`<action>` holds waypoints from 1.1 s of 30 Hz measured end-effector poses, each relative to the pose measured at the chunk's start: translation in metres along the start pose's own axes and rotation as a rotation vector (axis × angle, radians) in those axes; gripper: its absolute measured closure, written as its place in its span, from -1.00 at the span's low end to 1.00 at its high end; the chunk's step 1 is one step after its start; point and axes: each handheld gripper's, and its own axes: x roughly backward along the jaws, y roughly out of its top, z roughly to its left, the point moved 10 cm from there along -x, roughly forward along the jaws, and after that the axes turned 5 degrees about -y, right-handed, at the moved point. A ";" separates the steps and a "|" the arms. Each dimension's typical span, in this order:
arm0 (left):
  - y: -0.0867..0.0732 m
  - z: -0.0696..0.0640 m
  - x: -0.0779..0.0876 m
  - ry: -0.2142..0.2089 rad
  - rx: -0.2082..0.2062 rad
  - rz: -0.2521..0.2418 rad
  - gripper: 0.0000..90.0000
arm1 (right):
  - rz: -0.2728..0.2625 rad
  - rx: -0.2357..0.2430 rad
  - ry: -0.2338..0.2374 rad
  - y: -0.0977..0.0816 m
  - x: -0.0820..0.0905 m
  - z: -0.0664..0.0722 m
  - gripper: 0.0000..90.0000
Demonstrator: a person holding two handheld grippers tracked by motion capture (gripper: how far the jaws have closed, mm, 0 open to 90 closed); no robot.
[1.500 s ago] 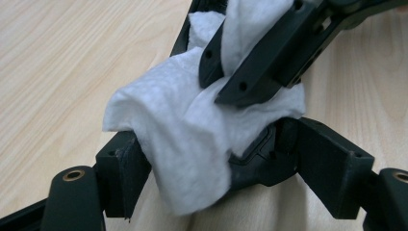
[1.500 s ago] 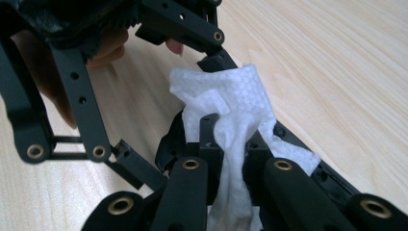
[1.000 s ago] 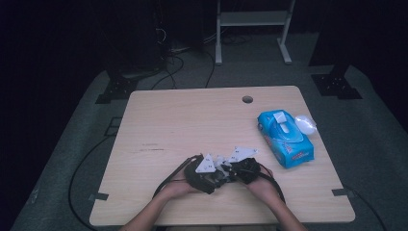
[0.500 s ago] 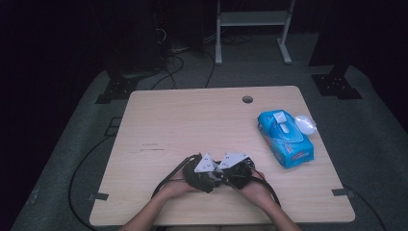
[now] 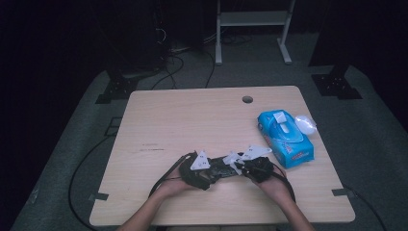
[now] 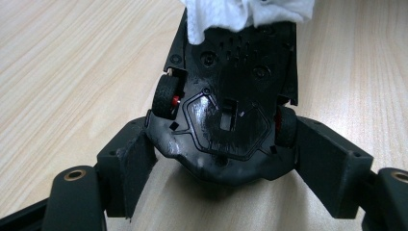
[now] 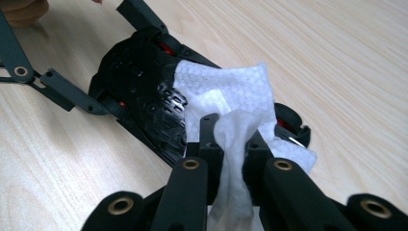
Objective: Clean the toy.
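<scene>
A black toy car (image 6: 226, 110) lies belly-up, its flat underside and red-hubbed wheels facing me. My left gripper (image 6: 226, 159) is shut on the car, one jaw on each flank by the wheels. My right gripper (image 7: 231, 139) is shut on a white wet wipe (image 7: 226, 91), which is pressed flat on the car's (image 7: 139, 91) underside. In the left gripper view the wipe (image 6: 240, 14) covers the car's far end. In the high view both grippers meet over the car (image 5: 221, 169) near the table's front edge, left gripper (image 5: 214, 172) facing right gripper (image 5: 236, 166).
A blue pack of wipes (image 5: 285, 138) lies at the right of the wooden table (image 5: 192, 120), with a crumpled clear wrapper (image 5: 305, 123) beside it. A cable hole (image 5: 247, 99) sits near the far edge. A metal stand (image 5: 250, 29) and cables are on the floor behind.
The right gripper slid left along the car with the wipe, then came back to the right. The left gripper and the car stayed where they were.
</scene>
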 end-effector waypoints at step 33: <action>0.005 -0.007 -0.006 -0.011 -0.019 0.002 -0.45 | -0.051 -0.020 -0.074 0.015 -0.010 0.003 0.85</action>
